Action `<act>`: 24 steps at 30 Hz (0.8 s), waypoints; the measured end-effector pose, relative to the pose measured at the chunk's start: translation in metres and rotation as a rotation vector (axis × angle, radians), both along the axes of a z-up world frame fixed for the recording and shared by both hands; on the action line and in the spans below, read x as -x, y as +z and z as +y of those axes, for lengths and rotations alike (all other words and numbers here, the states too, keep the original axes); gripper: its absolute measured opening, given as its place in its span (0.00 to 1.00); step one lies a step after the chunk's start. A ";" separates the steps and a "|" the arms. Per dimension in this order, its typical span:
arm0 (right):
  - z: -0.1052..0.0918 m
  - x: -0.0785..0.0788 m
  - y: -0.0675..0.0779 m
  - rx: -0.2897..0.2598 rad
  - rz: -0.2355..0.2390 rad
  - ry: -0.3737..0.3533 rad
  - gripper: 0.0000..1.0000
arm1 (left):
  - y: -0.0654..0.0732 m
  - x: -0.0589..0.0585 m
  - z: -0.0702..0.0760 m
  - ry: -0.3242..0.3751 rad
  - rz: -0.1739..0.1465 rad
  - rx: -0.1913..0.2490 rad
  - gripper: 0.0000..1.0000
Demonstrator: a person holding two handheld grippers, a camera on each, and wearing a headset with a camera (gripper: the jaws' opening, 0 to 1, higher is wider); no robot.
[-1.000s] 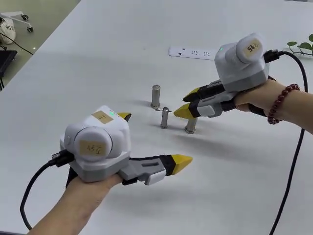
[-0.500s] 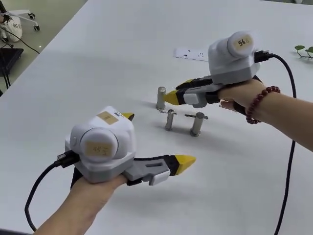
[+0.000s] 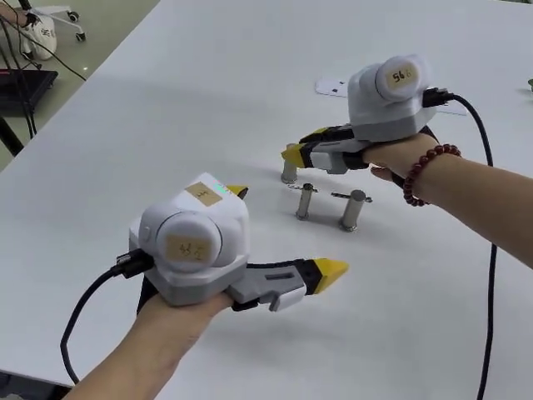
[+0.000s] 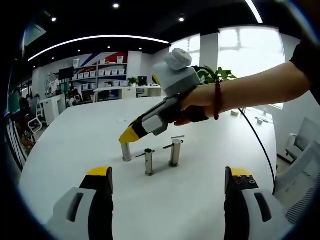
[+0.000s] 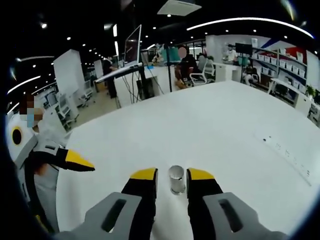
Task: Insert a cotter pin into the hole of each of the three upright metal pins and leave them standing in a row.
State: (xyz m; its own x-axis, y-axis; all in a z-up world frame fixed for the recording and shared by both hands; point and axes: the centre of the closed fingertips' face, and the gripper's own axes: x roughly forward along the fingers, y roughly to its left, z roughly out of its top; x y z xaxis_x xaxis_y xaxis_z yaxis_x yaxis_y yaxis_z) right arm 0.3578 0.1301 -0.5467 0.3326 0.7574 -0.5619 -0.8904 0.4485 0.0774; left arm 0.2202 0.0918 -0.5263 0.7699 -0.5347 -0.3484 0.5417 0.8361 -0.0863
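nearest the person, the left gripper (image 3: 284, 230) hovers over the white table (image 3: 166, 125) with its jaws spread wide and nothing between them. beyond its tips three metal pins stand upright in a slanting row. the closest metal pin (image 3: 353, 210) has a cotter pin (image 3: 343, 197) through its top, sticking out sideways. the middle metal pin (image 3: 305, 202) just beside it carries a second cotter pin (image 3: 296, 188) the same way. the far metal pin (image 3: 289, 172) shows a bare top in the right gripper view. the right gripper (image 3: 293, 152) sits just above it. its jaws are only narrowly parted, the pin's top appears in the gap between them, and they are not clamped on it. farther back a white power strip (image 3: 333, 86) lies flat on the table.
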 end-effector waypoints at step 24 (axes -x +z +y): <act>0.002 -0.003 -0.014 0.056 -0.045 0.017 0.08 | 0.001 0.000 0.000 -0.005 0.009 0.004 0.93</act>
State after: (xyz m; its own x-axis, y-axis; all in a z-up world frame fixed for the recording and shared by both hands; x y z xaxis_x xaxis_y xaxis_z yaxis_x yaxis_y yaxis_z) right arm 0.3606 0.1317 -0.5606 0.3458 0.7309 -0.5883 -0.8998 0.4360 0.0127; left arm 0.2204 0.0914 -0.5249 0.7643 -0.5397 -0.3528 0.5447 0.8333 -0.0946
